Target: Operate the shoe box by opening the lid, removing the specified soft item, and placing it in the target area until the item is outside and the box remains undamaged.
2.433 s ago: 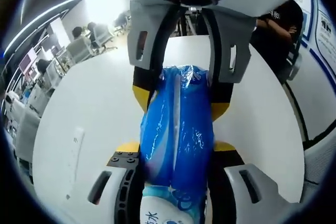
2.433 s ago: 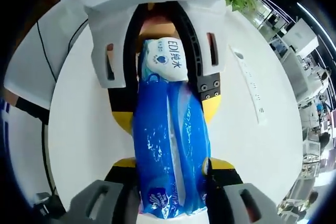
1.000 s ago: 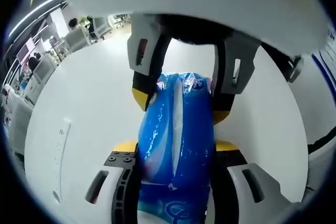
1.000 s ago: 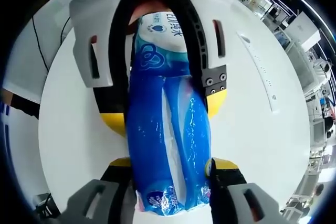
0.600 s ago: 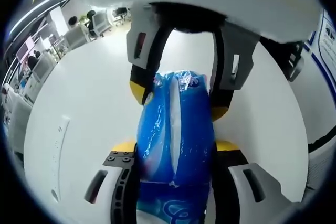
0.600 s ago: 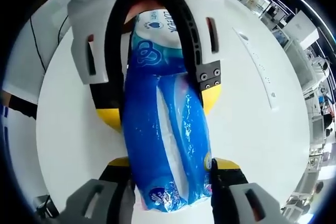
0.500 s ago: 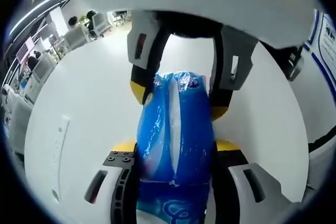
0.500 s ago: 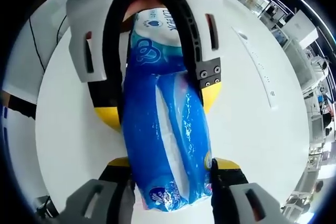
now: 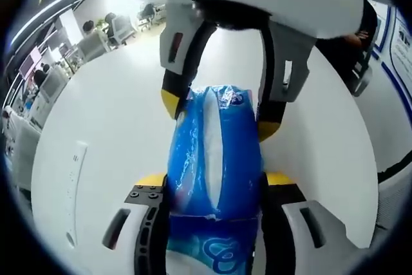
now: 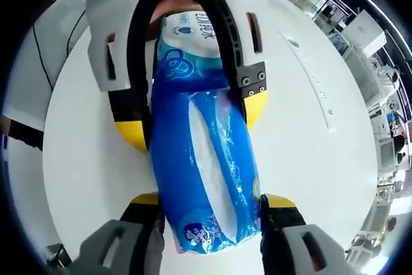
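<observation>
Blue tissue pack (image 9: 215, 152), soft, plastic-wrapped: being gripped endwise over the white table (image 9: 103, 133), left gripper (image 9: 215, 188) clamping its six-o'clock end in the left gripper view, right gripper (image 10: 209, 204) clamping the opposite end, arriving from twelve o'clock.

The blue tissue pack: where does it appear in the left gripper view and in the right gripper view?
Left gripper view: the blue tissue pack runs up the centre, between this gripper's jaws below and the other gripper's jaws above.
Right gripper view: the pack runs up the centre, slightly slanted, clamped the same way.
Shared landmark: the white table behind the pack.
</observation>
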The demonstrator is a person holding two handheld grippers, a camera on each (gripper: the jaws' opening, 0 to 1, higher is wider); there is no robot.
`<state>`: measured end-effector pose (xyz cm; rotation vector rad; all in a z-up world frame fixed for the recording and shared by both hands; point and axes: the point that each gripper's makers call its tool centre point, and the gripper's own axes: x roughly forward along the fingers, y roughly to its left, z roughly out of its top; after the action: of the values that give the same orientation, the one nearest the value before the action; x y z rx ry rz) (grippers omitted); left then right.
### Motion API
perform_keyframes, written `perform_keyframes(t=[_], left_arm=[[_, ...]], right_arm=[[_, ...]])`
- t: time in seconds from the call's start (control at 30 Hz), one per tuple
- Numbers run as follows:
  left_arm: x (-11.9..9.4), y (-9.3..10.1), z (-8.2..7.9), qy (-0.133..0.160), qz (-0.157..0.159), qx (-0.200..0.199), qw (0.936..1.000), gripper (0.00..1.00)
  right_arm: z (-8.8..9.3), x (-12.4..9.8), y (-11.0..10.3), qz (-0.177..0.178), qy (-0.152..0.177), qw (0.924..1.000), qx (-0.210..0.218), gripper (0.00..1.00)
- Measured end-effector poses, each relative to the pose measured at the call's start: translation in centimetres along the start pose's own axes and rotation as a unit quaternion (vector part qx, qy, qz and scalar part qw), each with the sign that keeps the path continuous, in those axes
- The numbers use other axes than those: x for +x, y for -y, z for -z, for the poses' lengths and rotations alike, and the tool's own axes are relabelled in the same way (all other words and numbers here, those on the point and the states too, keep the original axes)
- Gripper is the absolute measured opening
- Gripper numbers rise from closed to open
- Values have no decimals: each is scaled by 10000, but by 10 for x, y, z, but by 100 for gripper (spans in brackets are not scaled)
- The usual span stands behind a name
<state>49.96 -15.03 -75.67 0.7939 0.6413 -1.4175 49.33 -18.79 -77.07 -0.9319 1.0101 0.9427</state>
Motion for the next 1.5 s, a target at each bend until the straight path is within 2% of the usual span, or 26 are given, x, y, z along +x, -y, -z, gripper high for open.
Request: perform_keyframes(t=[0.47,0.7,0.8,0.87,1.0,1.1,1.2,1.27,1.37,1.4,1.5], left_arm=[[-21,-2,5,-59,-79,-97,9999,56],[-37,-1,3,49,-116,-190,9997,56],[-46,-3,2,165,-172,-290,9993,56],[-53,-3,-1,287,-200,-317,9989,56],[-68,-5,1,351,-339,-332,9983,56],[-81,-7,0,516,-427,-526,9964,56],[-96,-11,0,718,-598,-548,9941,56],[-108,-11,1,936,-643,-673,9912,56],[-122,-12,6,1047,-708,-748,9892,56],[-127,-12,8,1075,-739,-772,9885,56],[-144,-11,15,1181,-834,-849,9859,56]], right_arm=[[-9,-15,-4,160,67,9998,58,56],[-14,-23,-8,204,105,9997,74,56],[-16,-28,-8,255,174,9993,207,56],[-24,-33,-10,334,377,9980,384,55],[-25,-40,-13,426,513,9953,707,54],[-29,-50,-13,605,716,9899,1065,54],[-39,-62,-10,798,1151,9771,1604,52],[-41,-65,-11,807,1281,9721,1791,51],[-47,-71,-15,822,1505,9632,2072,51],[-53,-73,-17,800,1679,9572,2216,51],[-67,-78,-22,784,1996,9457,2445,54]])
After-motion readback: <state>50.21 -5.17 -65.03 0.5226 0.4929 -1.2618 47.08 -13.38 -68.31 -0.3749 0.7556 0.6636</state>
